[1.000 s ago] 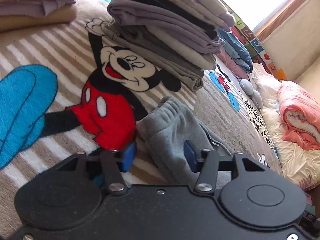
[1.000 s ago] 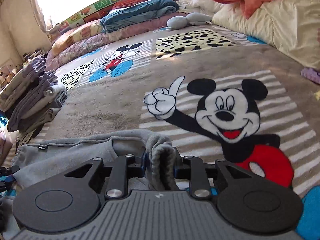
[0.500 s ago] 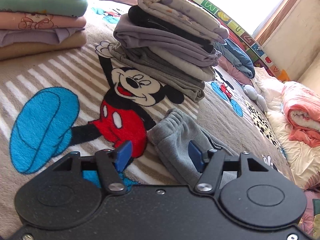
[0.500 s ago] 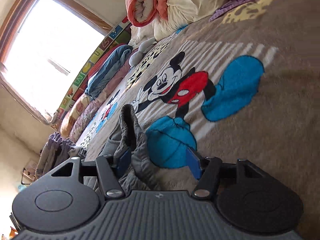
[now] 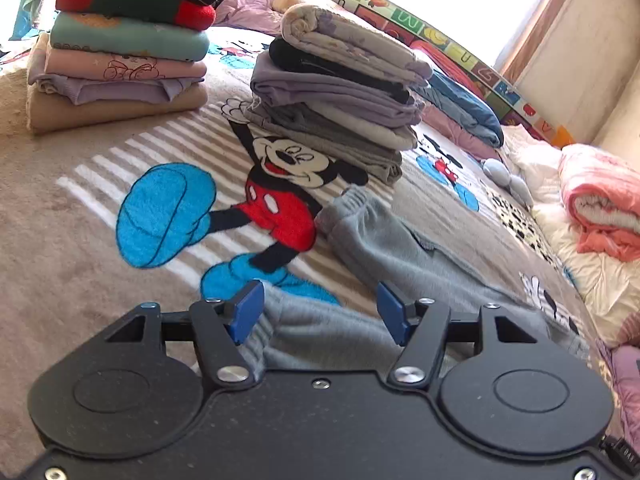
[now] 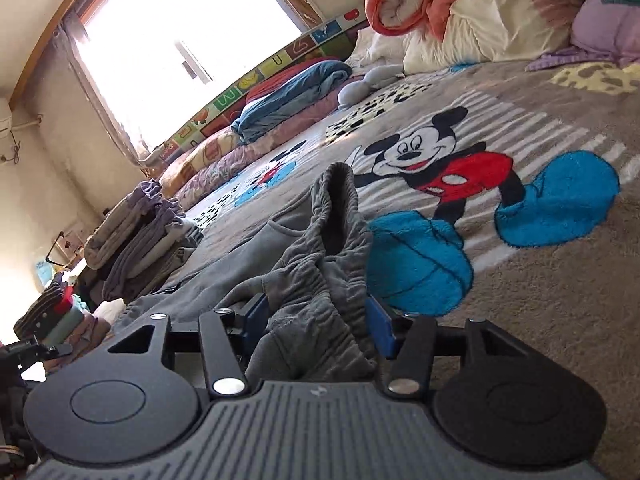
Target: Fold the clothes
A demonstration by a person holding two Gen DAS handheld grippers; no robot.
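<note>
Left wrist view: left gripper (image 5: pixel 320 312) spread wide over grey pants (image 5: pixel 384 248) on the bed (image 5: pixel 60 248) — right gripper (image 6: pixel 316 324) parted around their waistband.

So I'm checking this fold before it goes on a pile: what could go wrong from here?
1. Both jaws stand apart around the grey sweatpants: the left hand-held gripper and the right hand-held gripper could close on too little cloth and drop it.
2. The waistband lies bunched and open, so the fold may come out lumpy.
3. The leaning grey-purple stack sits close by; a swing could topple it.
</note>
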